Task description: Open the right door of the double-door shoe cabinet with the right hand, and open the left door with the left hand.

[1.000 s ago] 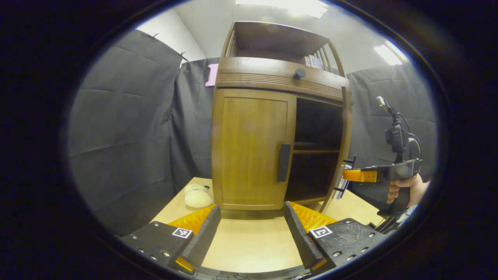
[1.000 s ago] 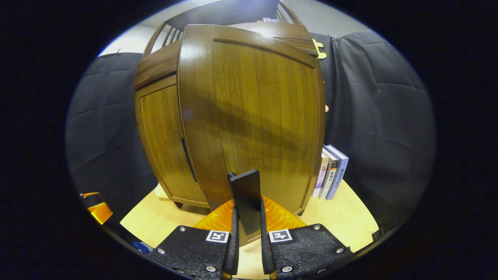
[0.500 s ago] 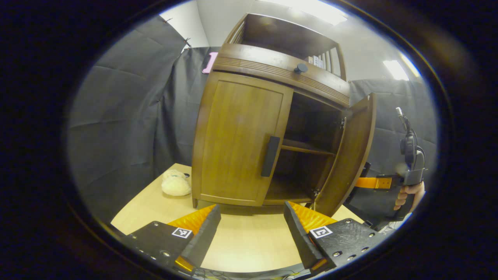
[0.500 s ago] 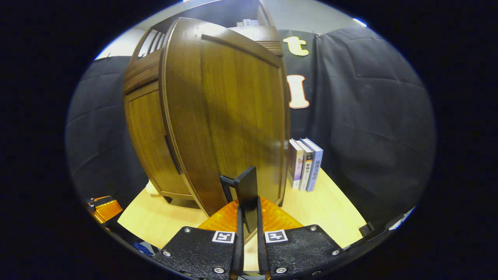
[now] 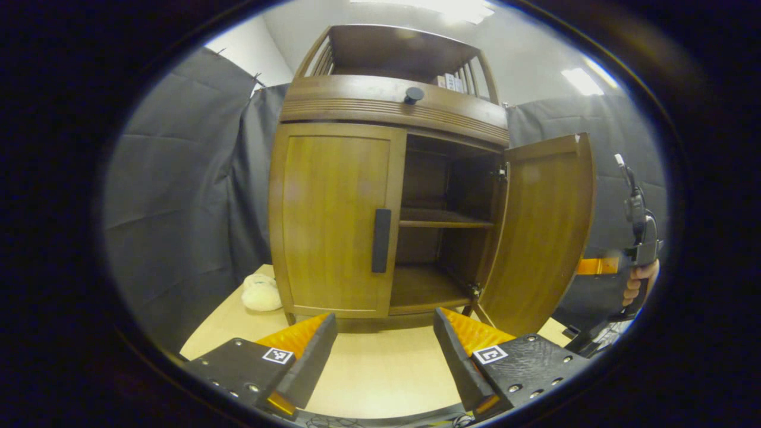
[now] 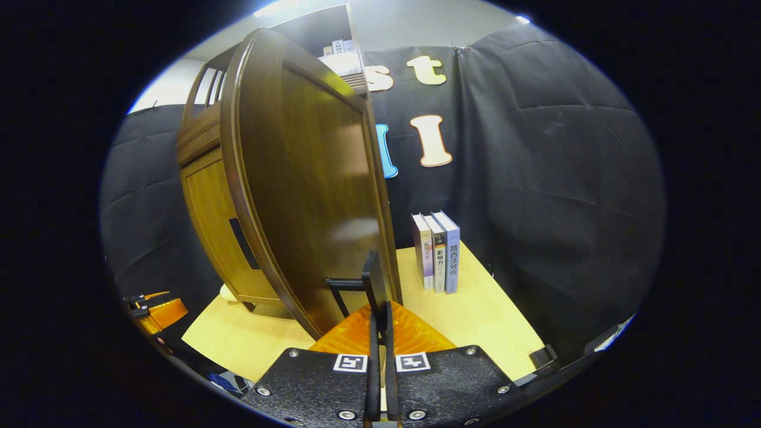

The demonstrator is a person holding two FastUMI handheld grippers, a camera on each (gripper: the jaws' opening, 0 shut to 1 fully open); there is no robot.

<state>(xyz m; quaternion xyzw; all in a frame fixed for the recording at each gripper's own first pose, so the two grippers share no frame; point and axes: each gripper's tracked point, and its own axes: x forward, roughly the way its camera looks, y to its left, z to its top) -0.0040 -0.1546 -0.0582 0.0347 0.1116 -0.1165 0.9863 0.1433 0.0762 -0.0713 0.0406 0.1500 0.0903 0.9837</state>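
right door (image 5: 544, 232) swung wider | right gripper (image 6: 379, 333) clamps its handle (image 6: 374, 285) | cabinet (image 5: 440, 238) shelves bare

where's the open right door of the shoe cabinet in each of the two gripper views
Left gripper view: the right door stands swung open at right of centre, inner face showing, past the cabinet's shelf.
Right gripper view: the right door looms left of centre, outer face showing, its handle clamped in the right gripper.
Shared landmark: the closed left door with its dark handle.

Bright overhead light, fisheye-warped edges
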